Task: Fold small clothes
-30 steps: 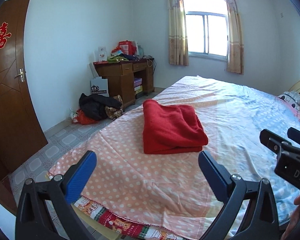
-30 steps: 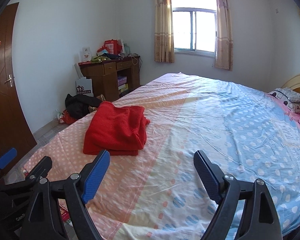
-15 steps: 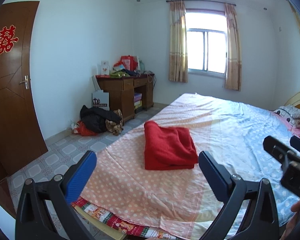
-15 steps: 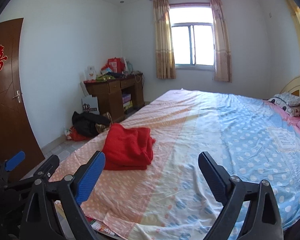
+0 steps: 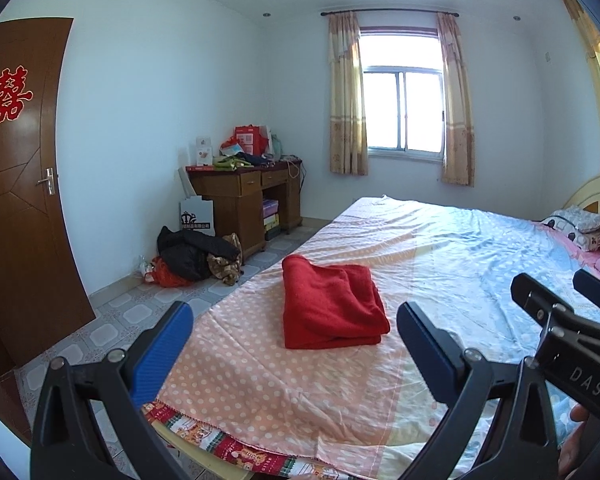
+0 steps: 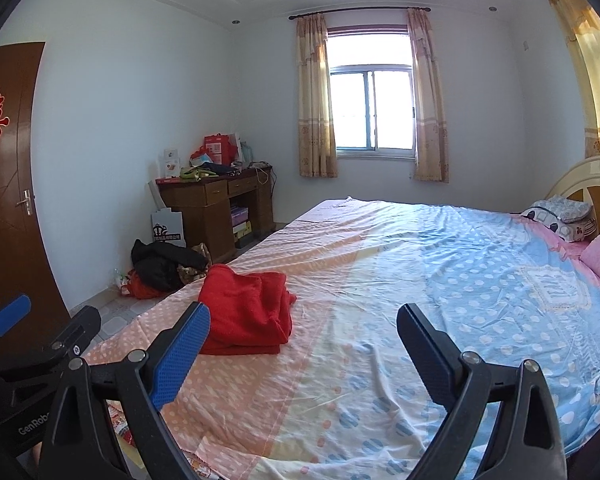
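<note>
A folded red garment (image 5: 332, 308) lies on the pink dotted part of the bed sheet (image 5: 260, 380); the right wrist view shows the red garment (image 6: 244, 316) left of centre. My left gripper (image 5: 292, 336) hangs open short of the garment, nothing between its fingers. My right gripper (image 6: 302, 340) is also open and empty, held over the sheet (image 6: 380, 360) to the garment's right. The right gripper (image 5: 564, 304) shows at the right edge of the left wrist view, and the left gripper (image 6: 40, 320) at the left edge of the right wrist view.
The bed's near edge (image 5: 260, 452) runs under both grippers. Pillows (image 6: 560, 216) sit at the headboard on the right. A wooden desk (image 5: 244, 196), a heap of dark clothes (image 5: 192, 256) on the tiled floor and a brown door (image 5: 16, 200) stand to the left.
Both grippers have pulled back and risen, tilting upward, so the garment looks smaller and more ceiling shows. The right gripper's fingers stand slightly wider. The garment has not moved.
</note>
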Motion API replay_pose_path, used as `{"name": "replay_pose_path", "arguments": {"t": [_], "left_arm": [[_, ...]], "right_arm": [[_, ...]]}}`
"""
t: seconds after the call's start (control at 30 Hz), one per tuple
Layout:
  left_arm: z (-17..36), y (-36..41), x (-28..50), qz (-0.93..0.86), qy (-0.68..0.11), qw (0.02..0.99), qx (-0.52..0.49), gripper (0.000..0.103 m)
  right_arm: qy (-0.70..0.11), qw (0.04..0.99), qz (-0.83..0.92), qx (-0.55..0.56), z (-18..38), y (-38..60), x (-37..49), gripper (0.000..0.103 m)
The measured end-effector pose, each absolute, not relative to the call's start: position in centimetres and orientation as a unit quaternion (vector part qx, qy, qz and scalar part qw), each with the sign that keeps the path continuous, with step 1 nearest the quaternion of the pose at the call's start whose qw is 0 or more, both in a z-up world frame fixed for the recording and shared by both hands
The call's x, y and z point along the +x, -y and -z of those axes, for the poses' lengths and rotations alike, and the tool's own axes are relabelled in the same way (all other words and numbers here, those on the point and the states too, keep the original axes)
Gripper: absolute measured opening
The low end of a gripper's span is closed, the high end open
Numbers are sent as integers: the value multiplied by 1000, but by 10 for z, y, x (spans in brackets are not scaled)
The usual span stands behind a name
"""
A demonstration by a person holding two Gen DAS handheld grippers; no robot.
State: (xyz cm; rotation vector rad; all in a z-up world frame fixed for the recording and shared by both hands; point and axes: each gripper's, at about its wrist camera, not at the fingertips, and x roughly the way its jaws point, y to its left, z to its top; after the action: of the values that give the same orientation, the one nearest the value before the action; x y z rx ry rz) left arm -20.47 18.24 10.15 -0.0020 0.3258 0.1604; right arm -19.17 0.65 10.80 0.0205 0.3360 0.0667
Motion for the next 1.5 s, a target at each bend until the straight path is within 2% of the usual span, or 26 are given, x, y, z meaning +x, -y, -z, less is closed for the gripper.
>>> {"name": "replay_pose_path", "arguments": {"t": [1.5], "left_arm": [[-90,-166,-191,-111,-189,975,44,103]], "right_arm": [[-183,982,-20,27,-91,2,-182,95]]}}
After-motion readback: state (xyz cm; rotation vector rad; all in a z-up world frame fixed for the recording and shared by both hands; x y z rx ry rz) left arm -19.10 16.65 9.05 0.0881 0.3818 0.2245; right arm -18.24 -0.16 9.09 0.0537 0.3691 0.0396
